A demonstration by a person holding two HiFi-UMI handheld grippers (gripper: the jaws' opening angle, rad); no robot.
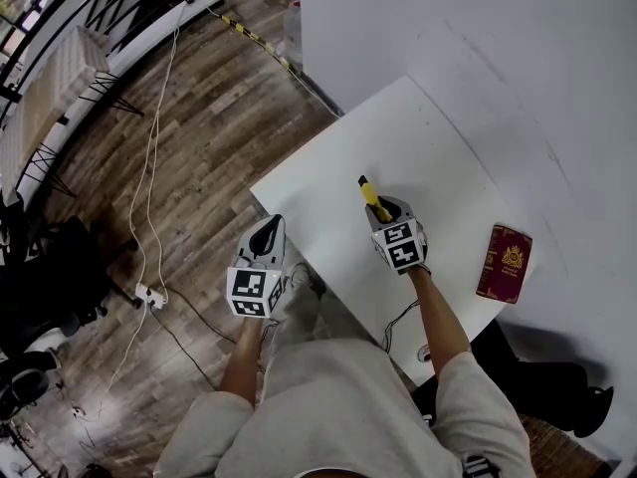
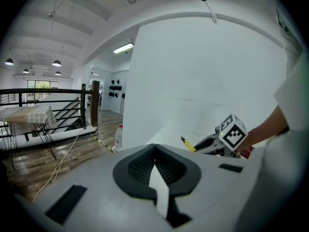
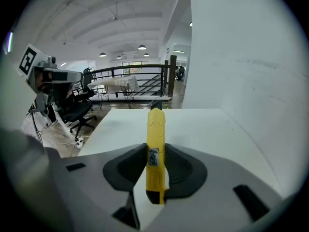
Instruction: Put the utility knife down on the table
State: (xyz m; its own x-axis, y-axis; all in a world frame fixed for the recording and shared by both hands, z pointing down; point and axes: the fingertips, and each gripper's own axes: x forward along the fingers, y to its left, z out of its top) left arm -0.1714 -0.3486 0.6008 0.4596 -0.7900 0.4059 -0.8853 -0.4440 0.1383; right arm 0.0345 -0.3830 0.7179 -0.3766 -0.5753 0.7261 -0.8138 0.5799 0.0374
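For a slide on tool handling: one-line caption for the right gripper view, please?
Right hand-held gripper clamps a yellow utility knife over the white table.

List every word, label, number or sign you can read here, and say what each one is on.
Nothing is legible.
Sticker on the yellow utility knife: print too blurred to read.
Red booklet on the table: gold emblem, any lettering too small to read.
Marker cubes: black-and-white square patterns, no letters.
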